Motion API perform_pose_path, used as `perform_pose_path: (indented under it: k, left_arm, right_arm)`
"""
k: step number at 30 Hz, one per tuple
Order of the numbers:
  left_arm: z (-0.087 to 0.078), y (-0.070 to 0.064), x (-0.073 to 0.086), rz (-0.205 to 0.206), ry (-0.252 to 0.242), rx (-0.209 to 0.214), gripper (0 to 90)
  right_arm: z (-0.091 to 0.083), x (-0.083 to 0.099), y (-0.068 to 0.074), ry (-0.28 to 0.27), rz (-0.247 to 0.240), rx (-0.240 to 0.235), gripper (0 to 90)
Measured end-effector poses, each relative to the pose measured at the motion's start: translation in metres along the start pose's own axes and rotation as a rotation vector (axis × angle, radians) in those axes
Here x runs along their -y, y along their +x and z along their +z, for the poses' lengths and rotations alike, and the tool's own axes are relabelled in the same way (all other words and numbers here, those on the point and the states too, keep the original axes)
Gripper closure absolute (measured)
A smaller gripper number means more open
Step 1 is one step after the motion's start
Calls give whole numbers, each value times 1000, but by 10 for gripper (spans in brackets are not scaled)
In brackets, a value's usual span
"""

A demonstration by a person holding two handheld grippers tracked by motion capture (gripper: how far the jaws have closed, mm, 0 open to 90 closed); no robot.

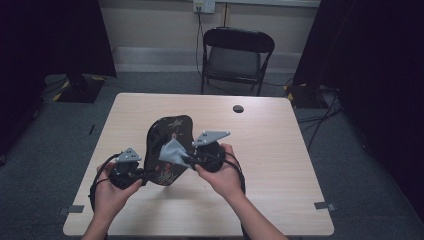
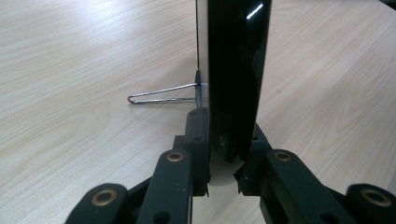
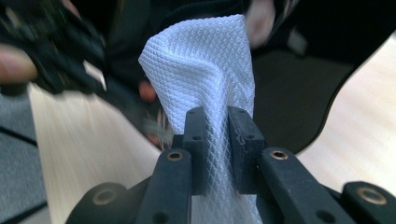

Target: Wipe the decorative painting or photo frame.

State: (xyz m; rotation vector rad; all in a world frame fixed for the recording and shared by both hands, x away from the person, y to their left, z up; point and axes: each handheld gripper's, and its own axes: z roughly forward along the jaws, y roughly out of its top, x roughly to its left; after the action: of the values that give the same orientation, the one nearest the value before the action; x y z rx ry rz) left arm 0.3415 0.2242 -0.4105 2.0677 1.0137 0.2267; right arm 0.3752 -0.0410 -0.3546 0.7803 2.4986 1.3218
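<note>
The table (image 1: 280,165) has a pale wood-grain top with rounded corners, and it stands on a grey carpeted floor (image 1: 360,165). A small dark round spot (image 1: 238,108) sits on its top near the far edge, well beyond the jaws of both grippers. In the left gripper view a thin wire stand (image 2: 161,93) stretches over the wood just ahead of the jaws and to their left, and bare tabletop spreads on either side of them.

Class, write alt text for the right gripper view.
The right gripper is shut on a white waffle-textured cloth, which rises in a fold between its black jaws. Behind it, blurred, are a dark glossy plate and the pale wooden table.
</note>
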Motion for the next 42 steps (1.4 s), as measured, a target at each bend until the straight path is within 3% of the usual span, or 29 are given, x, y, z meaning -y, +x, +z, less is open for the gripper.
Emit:
perform_pose_path:
  k: [8, 15, 25, 37, 42]
  left_arm:
    - [0, 1, 0, -3, -1, 2, 783]
    - [0, 1, 0, 0, 1, 0, 783]
    - [0, 1, 0, 0, -1, 2, 784]
    - [0, 1, 0, -1, -1, 2, 783]
    - [0, 1, 0, -1, 0, 0, 784]
  right_arm:
    - [-17, -44, 3, -57, -39, 23, 791]
    - [-10, -54, 5, -52, -44, 32, 790]
    - [1, -37, 2, -23, -27, 20, 791]
    - [23, 3, 3, 36, 3, -6, 791]
    - [38, 31, 4, 80, 32, -19, 791]
